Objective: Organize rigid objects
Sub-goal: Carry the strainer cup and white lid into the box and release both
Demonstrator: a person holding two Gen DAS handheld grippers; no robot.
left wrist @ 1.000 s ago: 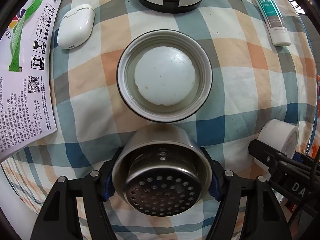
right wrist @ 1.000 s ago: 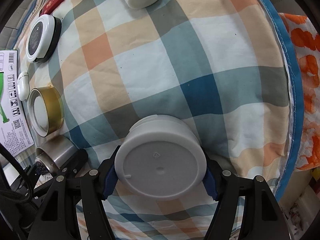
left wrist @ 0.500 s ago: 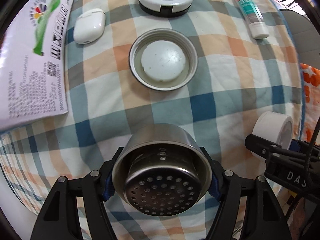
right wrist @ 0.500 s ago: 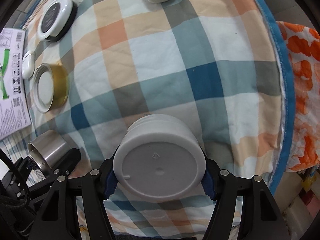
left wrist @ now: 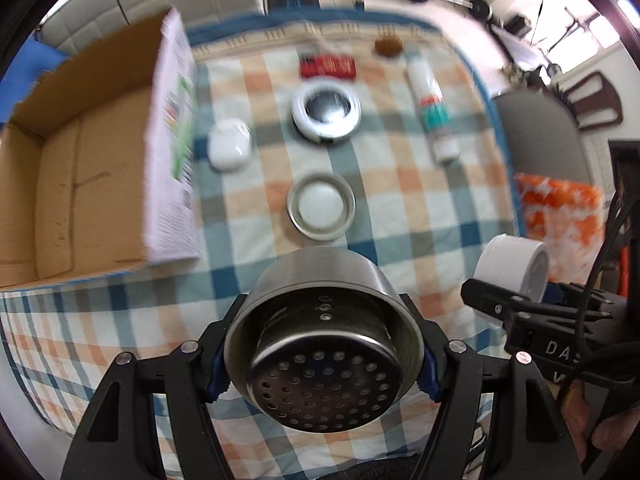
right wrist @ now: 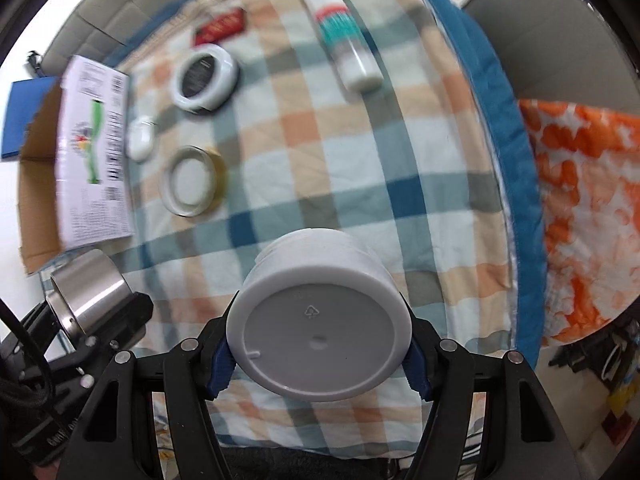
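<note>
Checked bedding in blue, orange and white filled my left wrist view, which took in far more than a second earlier: the cloth (left wrist: 404,184) had dropped away and the open cardboard box (left wrist: 80,184) at nine o'clock showed its bare brown floor, so I judged that I had lifted clear of the surface. My left gripper (left wrist: 322,364) was clamped by its blue pads on the steel strainer cup (left wrist: 324,344), perforated base toward the lens, exactly as before. Beyond it, at twelve o'clock, lay the gold-rimmed lid (left wrist: 321,210), then the round white-rimmed case (left wrist: 326,114) and the red packet (left wrist: 328,67); the white earbud case (left wrist: 229,149) sat near eleven, just beside the box wall, and the tube (left wrist: 432,116) at one o'clock. At three o'clock my right gripper (left wrist: 516,300) carried the white jar (left wrist: 512,268). In the right wrist view the quilt had likewise shrunk and blurred, and the orange-patterned cloth (right wrist: 580,208) showed at three o'clock. My right gripper (right wrist: 320,354) had just been closing slightly on the white jar (right wrist: 320,340), its pads pressed to both sides. The strainer cup (right wrist: 86,288) hung at nine o'clock, with the box (right wrist: 36,200) behind it at ten. With both pieces aloft and the box open to the left, I judged the carry toward it was the step in hand.
</note>
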